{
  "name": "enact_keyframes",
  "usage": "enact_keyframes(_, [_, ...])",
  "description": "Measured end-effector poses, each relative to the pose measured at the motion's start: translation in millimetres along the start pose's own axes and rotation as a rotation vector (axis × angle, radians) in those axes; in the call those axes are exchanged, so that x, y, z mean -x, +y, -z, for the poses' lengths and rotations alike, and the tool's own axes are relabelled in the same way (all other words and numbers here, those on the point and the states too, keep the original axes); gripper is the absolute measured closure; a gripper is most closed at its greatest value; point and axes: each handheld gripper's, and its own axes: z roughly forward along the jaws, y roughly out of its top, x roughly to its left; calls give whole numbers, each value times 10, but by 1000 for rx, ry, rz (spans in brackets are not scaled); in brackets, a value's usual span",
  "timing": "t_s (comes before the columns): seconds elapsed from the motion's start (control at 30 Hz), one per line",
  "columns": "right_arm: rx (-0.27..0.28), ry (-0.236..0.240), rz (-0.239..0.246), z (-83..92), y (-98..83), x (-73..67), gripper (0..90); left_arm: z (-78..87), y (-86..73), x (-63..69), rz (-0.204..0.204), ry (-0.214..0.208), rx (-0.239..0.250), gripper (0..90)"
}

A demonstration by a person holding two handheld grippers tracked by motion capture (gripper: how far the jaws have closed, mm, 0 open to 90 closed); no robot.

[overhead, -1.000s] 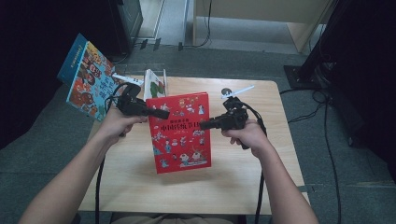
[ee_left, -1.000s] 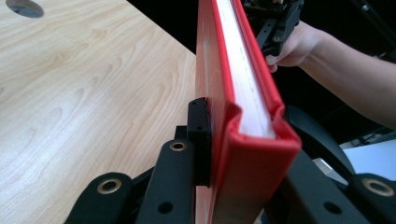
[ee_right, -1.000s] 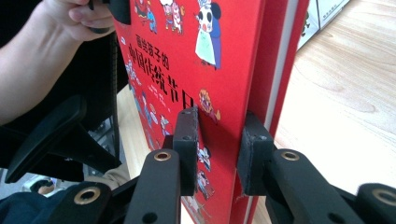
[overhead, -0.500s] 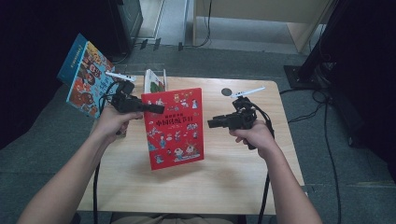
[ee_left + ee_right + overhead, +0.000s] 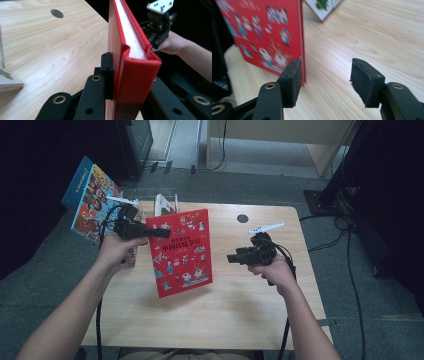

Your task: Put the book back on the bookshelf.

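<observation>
A red hardcover picture book (image 5: pixel 182 252) hangs tilted above the wooden table (image 5: pixel 240 310). My left gripper (image 5: pixel 162 233) is shut on its upper left corner. In the left gripper view the black pads clamp the red book (image 5: pixel 135 50) at its spine end, one on each cover. My right gripper (image 5: pixel 231 258) hovers apart from the book's right edge, pointing toward it. Its jaws have just been opening, and the right gripper (image 5: pixel 324 77) shows only bare table between its pads. The red book (image 5: pixel 262 37) stands just beyond its left pad.
A blue picture book (image 5: pixel 90 202) leans up at the table's far left. A white and green book (image 5: pixel 165 205) stands behind the red one. A round cable hole (image 5: pixel 243 218) sits in the tabletop at the back. Grey floor surrounds the table.
My right gripper has let go of the red book's right edge, opened its jaws and drawn away to the right and down. The book stays in the left gripper alone.
</observation>
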Motion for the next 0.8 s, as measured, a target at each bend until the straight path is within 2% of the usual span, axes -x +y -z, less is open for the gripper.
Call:
enact_keyframes(0.1, [-2, -18, 2, -50, -74, 33, 401, 40, -5, 3, 4, 16, 13, 807])
enact_keyframes(0.13, [-3, -26, -2, -63, -99, 50, 395, 49, -7, 7, 16, 20, 21, 807])
enact_keyframes(0.33, [3, -101, -33, -138, -254, 162, 388, 119, -13, 18, 13, 53, 33, 807])
enact_keyframes(0.37, [1, -111, -31, -145, -272, 171, 387, 131, -18, 18, 22, 58, 42, 807])
enact_keyframes(0.8, [-20, -201, -3, -246, -498, 334, 387, 272, -52, 27, 31, 125, 71, 807])
